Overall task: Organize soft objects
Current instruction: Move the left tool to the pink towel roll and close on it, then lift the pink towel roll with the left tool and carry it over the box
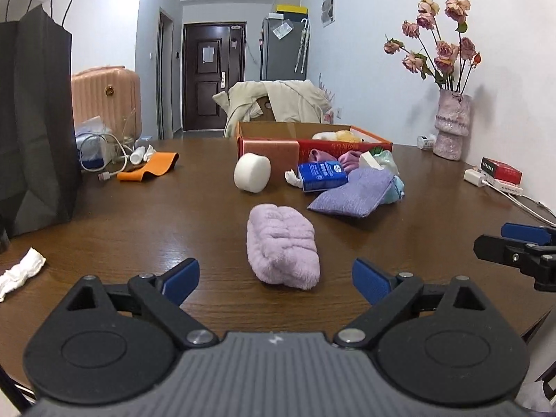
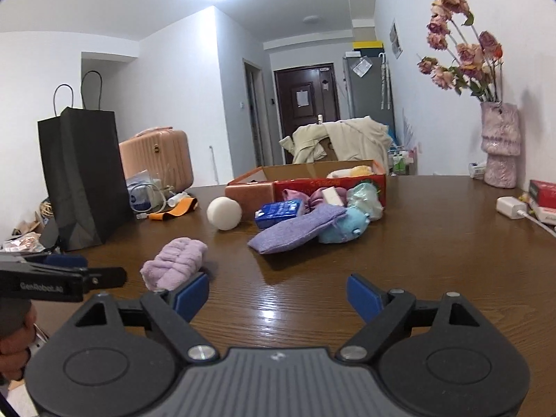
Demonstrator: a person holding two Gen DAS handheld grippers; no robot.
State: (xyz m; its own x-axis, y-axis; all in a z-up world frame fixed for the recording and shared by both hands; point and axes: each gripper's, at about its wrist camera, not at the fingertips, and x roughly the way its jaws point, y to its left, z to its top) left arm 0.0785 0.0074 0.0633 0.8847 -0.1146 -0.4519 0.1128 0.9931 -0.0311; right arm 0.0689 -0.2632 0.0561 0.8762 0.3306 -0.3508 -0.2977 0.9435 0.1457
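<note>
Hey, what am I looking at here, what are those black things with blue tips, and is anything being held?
Those are two hand-held grippers; a person carries one in each hand. Each picture comes from a camera on one gripper, looking out along its two blue-padded fingers.

The left gripper is open, with a fluffy lilac towel roll lying on the brown table just ahead of it. The right gripper is open too, over bare table.

Farther back lie a white foam cylinder, a blue tissue pack, a purple knit cloth and a red cardboard box. Nothing is held.
</note>
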